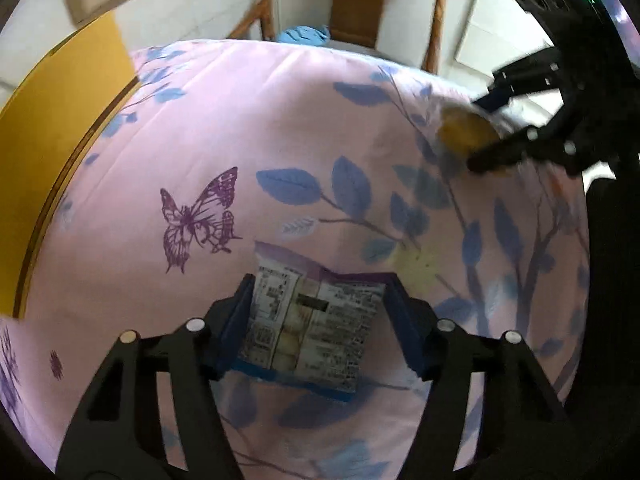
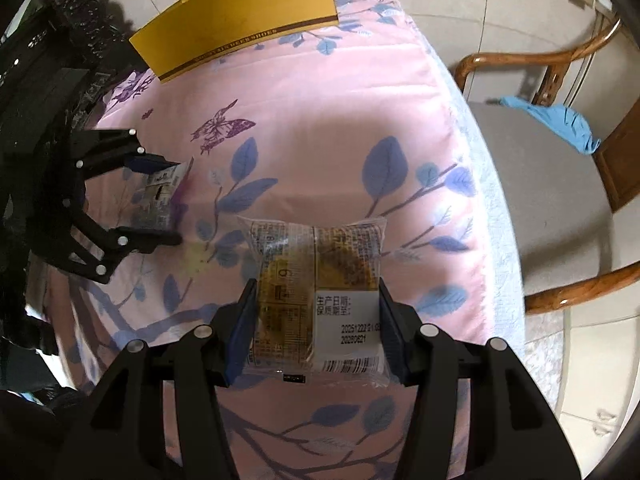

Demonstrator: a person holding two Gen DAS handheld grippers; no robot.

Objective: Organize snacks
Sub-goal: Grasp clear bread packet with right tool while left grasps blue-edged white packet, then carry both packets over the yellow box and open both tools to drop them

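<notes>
My left gripper (image 1: 318, 308) is shut on a purple-edged snack packet (image 1: 308, 328) with a printed back, held just above the pink cloth. It also shows in the right wrist view (image 2: 160, 196), with the left gripper (image 2: 170, 202) at the left. My right gripper (image 2: 316, 320) is shut on a clear packet holding a yellow-brown cake (image 2: 316, 280), printed side up. In the left wrist view that cake (image 1: 466, 132) sits blurred between the right gripper's fingers (image 1: 484, 132) at the upper right.
A pink cloth with blue leaves and a purple butterfly (image 1: 200, 216) covers the table (image 2: 360, 100). A yellow box (image 2: 240, 12) lies at the table's far edge; it also shows in the left wrist view (image 1: 52, 152). A wooden chair (image 2: 560, 184) with a blue cloth (image 2: 560, 120) stands beside the table.
</notes>
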